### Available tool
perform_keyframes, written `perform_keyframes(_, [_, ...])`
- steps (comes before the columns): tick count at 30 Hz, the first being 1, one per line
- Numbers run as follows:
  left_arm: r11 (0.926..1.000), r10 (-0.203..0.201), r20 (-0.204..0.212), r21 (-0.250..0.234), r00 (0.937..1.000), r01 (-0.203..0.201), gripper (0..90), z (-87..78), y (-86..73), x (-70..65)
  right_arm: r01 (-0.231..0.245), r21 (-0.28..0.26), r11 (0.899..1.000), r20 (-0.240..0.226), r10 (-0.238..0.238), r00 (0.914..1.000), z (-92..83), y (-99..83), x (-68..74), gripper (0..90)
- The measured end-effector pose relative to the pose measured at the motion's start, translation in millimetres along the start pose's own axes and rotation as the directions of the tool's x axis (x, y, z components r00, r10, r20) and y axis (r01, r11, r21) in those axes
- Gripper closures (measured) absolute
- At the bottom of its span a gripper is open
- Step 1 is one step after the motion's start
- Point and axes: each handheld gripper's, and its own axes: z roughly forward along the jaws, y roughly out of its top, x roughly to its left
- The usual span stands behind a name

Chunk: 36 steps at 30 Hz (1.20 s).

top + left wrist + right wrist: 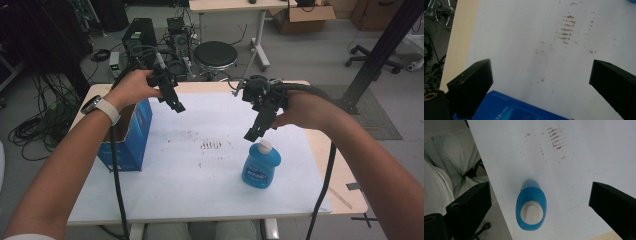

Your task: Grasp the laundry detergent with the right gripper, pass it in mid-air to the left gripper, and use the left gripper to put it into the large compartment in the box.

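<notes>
Blue box [131, 135]: stands at table's left edge, top open.
Left gripper [176, 104]: held above box's far right corner, jaws spread, gripping nothing.
Table [200, 190]: white sheet, brown smudges mid-table.
Right gripper [251, 132]: jaws wide apart, empty, hovering just over bottle.
Blue bottle [261, 164]: upright, white cap, right of centre, near side.

Lab: computer tower [139, 34], tangled floor cables [35, 127], stool [215, 55].
</notes>
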Motion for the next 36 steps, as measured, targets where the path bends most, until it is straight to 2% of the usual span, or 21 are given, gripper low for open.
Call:
perform_keyframes(13, [0.9999,0.004,-0.002,-0.012,1.0,-0.004,5.6,-2.6,-0.5,-1.2,-0.044,-0.032,0.998,0.005,0.045,0.999,-7.0,-36.9,0.6,4.4])
perform_keyframes(20, [1.0,0.002,-0.006,-0.009,1.0,-0.002,5.6,-3.4,-1.8,-1.7,-0.06,-0.05,0.997,0.001,0.06,0.9982,-3.8,-55.0,0.5,4.4])
perform_keyframes(27, [1.0,0.002,-0.005,-0.008,1.0,-0.002,5.6,-4.0,-2.3,-1.9,-0.092,-0.104,0.99,-0.007,0.092,0.9957,1.5,-75.6,0.9,4.3])
perform_keyframes(36, [0.9999,0.009,-0.008,-0.005,0.9999,-0.009,5.6,-4.0,-1.2,-3.9,-0.093,-0.164,0.982,-0.014,0.092,0.9957,8.5,-89.9,1.1,4.2])
